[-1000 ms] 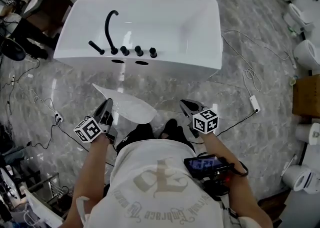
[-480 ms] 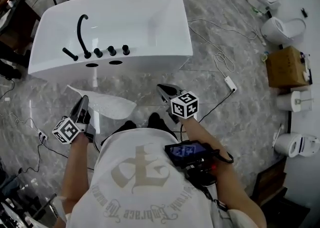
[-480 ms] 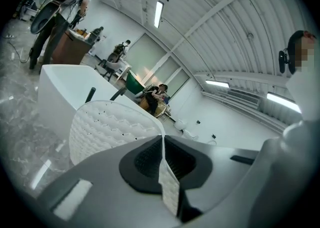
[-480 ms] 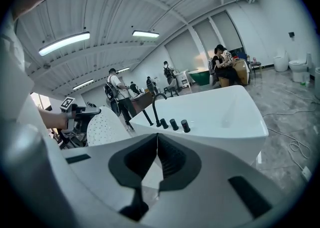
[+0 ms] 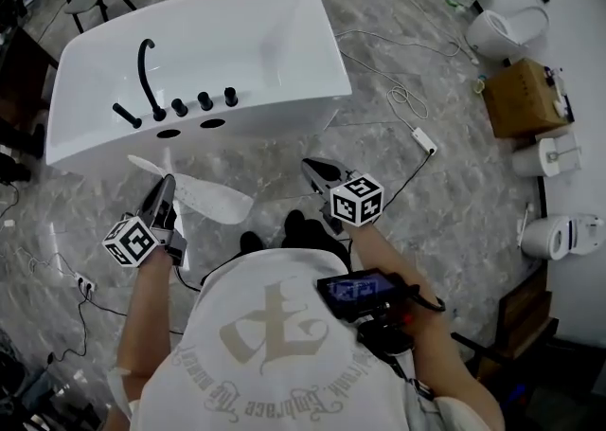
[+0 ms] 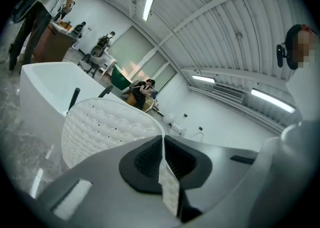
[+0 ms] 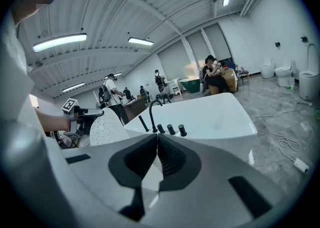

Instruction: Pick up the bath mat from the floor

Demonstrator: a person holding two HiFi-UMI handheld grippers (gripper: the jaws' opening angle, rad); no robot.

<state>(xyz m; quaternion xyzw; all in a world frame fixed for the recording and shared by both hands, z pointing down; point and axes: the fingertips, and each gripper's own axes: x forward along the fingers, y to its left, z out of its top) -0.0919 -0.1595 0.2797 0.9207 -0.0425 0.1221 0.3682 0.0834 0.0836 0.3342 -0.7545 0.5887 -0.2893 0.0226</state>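
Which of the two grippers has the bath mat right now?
The left gripper: its jaws are pinched on the edge of the white bath mat. The right gripper, jaws together, holds nothing.

Curved gothic lettering on shirt [image 5: 275, 344] back, upside down and blurred; only "Embrace" roughly legible, big ornate monogram beside it unreadable. Square black-and-white codes on left gripper cube [image 5: 130, 241] and right gripper cube [image 5: 358, 200], no letters. Phone [image 5: 358, 289] screen lit, too small to read.
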